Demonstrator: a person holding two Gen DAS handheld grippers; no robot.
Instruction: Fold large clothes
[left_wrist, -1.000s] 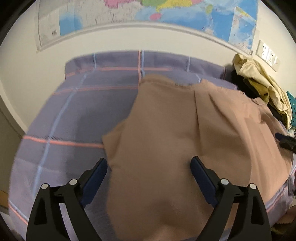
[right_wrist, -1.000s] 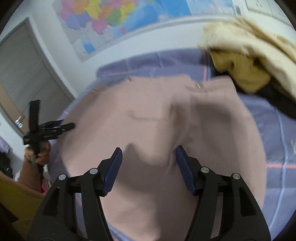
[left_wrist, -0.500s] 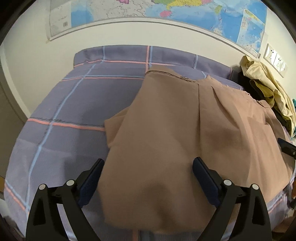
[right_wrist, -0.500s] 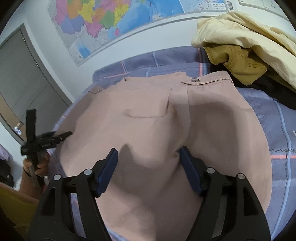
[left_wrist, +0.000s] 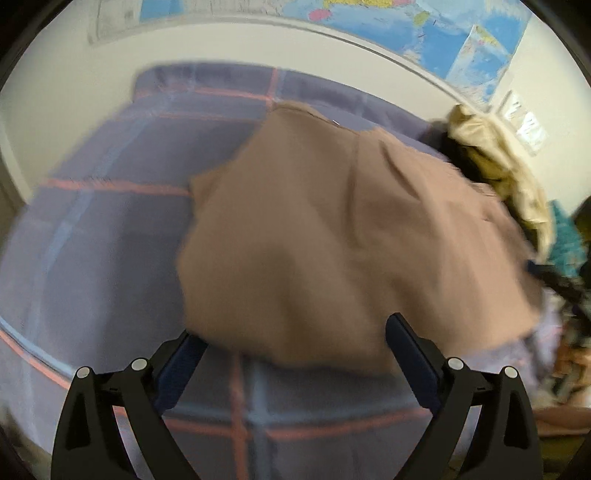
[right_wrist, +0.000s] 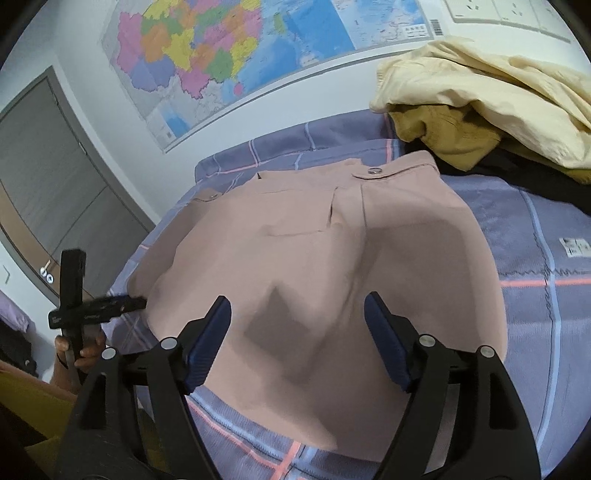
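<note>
Here, a folded dusty-pink cotton garment (right_wrist: 332, 288) w/ a buttoned waistband lay flat on the purple plaid bedsheet (right_wrist: 546, 258), centre frame in both views. The right gripper (right_wrist: 297, 332) hung above its near edge, blue-padded jaws opening, pinching nothing. The left gripper (left_wrist: 295, 354), blurred, stood spread wide over the near hem, empty too. A heap of cream & mustard clothes (right_wrist: 480, 96) sat at 1 o'clock from the garment; a colourful wall map (right_wrist: 229, 55) hung at 11 o'clock.
</note>
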